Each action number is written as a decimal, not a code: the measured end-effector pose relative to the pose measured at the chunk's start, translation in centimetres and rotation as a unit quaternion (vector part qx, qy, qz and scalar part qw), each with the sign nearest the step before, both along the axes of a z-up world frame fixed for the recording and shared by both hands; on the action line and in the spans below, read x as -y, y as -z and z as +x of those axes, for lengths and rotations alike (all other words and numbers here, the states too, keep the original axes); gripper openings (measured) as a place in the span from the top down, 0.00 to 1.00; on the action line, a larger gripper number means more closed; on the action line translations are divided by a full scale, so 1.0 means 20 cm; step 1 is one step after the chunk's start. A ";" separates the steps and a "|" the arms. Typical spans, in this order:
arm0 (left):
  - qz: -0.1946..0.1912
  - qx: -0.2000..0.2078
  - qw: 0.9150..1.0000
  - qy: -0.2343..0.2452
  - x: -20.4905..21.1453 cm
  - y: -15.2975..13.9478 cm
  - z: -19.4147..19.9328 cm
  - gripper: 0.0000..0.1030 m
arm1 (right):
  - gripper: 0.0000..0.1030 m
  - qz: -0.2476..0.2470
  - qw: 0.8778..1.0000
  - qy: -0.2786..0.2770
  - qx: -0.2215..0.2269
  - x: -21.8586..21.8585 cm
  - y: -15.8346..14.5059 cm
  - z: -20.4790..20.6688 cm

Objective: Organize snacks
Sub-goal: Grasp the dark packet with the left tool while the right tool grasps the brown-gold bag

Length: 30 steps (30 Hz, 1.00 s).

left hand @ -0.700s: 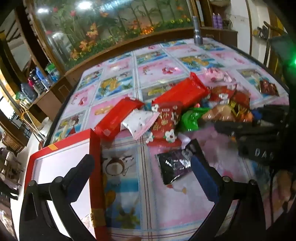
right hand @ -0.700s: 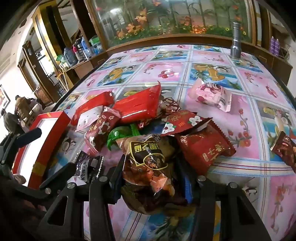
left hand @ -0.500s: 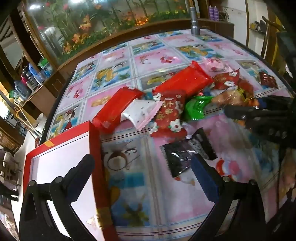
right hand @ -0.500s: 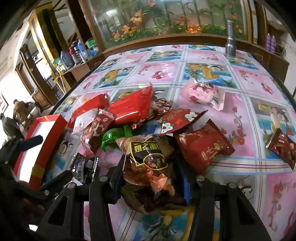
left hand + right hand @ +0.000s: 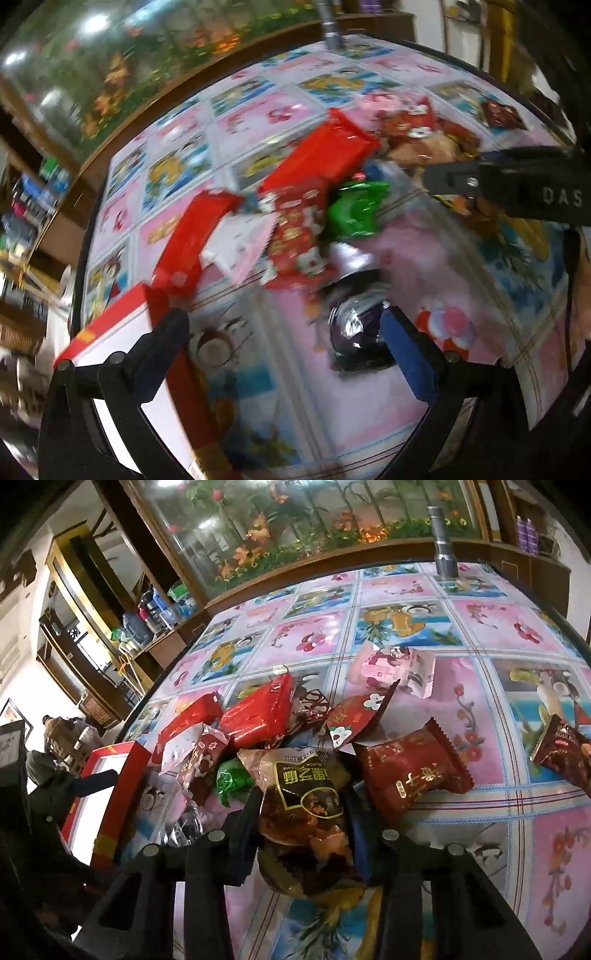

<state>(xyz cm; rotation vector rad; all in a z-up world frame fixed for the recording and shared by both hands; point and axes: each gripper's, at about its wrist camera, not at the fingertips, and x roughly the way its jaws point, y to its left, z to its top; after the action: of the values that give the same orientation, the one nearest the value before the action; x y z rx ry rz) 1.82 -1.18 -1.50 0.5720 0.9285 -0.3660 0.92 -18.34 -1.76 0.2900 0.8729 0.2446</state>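
The surface (image 5: pixel 491 613) lies bare toward its far edge. The red box (image 5: pixel 122 328) sits at the left edge, closer to the snack pile (image 5: pixel 314 206) than before. The right gripper (image 5: pixel 303 812) clamps a brown snack packet (image 5: pixel 306 794); the left gripper (image 5: pixel 280 332) gapes wide beside a black packet (image 5: pixel 354 328).

Red box (image 5: pixel 155 306), white inside; green packet (image 5: pixel 356 212); pink-blue fruit-patterned tablecloth (image 5: pixel 406 620); brown packet (image 5: pixel 306 794).

Your left tool (image 5: pixel 284 328) is showing black angular fingers, a blue pad at 3 o'clock and round silver screws. Your right tool (image 5: pixel 303 812) is wearing matching black plastic, blue-edged pads and white "DAS" lettering.
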 end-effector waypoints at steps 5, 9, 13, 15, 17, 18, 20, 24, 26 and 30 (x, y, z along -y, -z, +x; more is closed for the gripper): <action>0.002 -0.019 1.000 0.025 0.07 0.03 0.02 0.00 | 0.59 0.025 1.000 0.013 -0.006 0.05 0.00 0.01; -0.018 -0.030 0.999 0.005 0.04 0.05 0.03 0.08 | 0.59 0.018 1.000 0.017 -0.003 0.06 0.00 0.01; -0.060 -0.048 0.997 -0.017 0.01 0.06 0.04 0.17 | 0.59 0.013 1.000 0.013 -0.005 0.04 0.00 0.02; -0.077 -0.054 0.995 -0.021 0.01 0.06 0.04 0.36 | 0.59 0.014 1.000 0.013 -0.005 0.05 0.00 0.02; -0.100 -0.065 0.993 -0.024 0.01 0.06 0.04 0.55 | 0.59 0.012 1.000 0.012 -0.004 0.04 0.01 0.02; -0.107 -0.066 0.992 -0.026 0.01 0.05 0.03 0.58 | 0.59 0.012 1.000 0.012 -0.004 0.04 0.00 0.02; -0.112 -0.063 0.991 -0.028 0.01 0.05 0.02 0.65 | 0.59 0.009 1.000 0.009 -0.001 0.04 0.01 0.02; -0.135 -0.056 0.988 -0.047 -0.03 0.04 -0.01 0.80 | 0.59 0.013 1.000 -0.001 0.000 0.03 0.01 0.02; -0.141 -0.053 0.987 -0.056 -0.05 0.04 -0.01 0.81 | 0.60 0.018 1.000 -0.011 0.003 0.02 0.00 0.02; -0.157 -0.045 0.984 -0.069 -0.09 0.00 -0.02 0.81 | 0.61 0.034 0.999 -0.034 0.013 -0.01 -0.01 0.01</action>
<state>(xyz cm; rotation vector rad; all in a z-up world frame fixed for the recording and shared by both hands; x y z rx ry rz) 1.44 0.62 -1.54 0.2017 0.9683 -0.4069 1.06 -18.21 -1.61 0.3196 0.8509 0.3411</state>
